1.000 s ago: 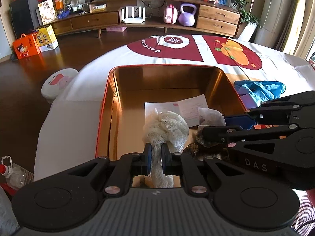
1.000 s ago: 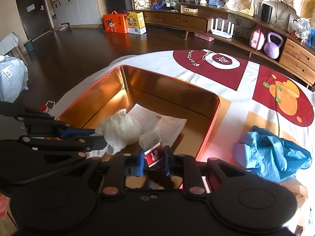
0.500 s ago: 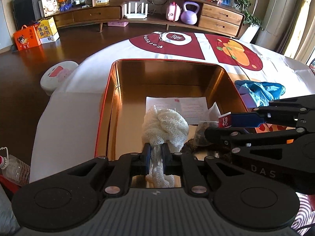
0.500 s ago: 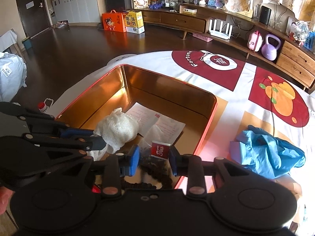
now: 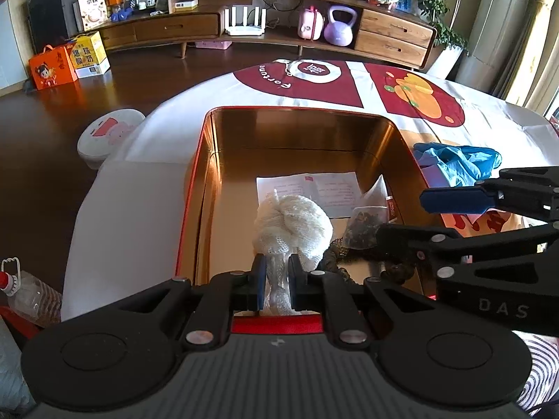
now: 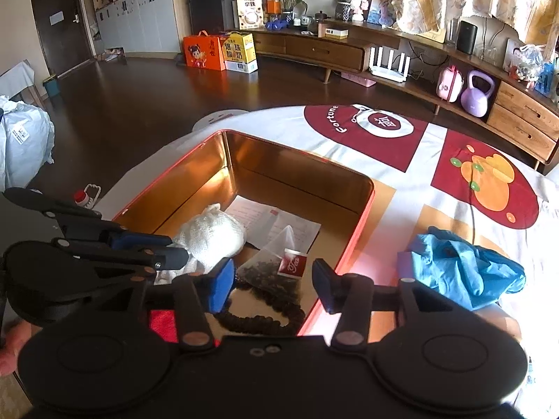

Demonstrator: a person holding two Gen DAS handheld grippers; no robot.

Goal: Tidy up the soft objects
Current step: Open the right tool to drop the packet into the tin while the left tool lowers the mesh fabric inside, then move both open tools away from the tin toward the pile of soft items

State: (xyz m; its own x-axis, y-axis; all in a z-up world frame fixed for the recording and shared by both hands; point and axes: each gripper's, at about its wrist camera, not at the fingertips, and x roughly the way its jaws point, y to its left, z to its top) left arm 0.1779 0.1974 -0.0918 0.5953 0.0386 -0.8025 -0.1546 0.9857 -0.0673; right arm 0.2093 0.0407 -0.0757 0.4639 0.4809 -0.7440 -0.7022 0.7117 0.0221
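A gold tin box with a red rim [image 5: 206, 174] [image 6: 363, 216] sits on the table. My left gripper [image 5: 276, 279] is shut on a white mesh cloth ball [image 5: 293, 227] [image 6: 213, 234], held over the box's near end. My right gripper [image 6: 270, 279] is open and empty, just above a pyramid tea bag with a red tag [image 6: 276, 265] [image 5: 370, 216] that lies in the box. A dark brown scrunchie [image 6: 265, 314] lies under the tea bag. A paper sheet [image 5: 314, 188] lies on the box floor.
A crumpled blue glove [image 6: 461, 269] [image 5: 457, 160] lies on the tablecloth right of the box. A plastic bottle [image 5: 24, 296] stands below the table's left edge. The wooden sideboard [image 5: 244, 24] stands far behind, across the dark floor.
My right gripper opened and let go of the tea bag, which now lies in the box. Both grippers drew back a little. My left gripper still holds the cloth ball.
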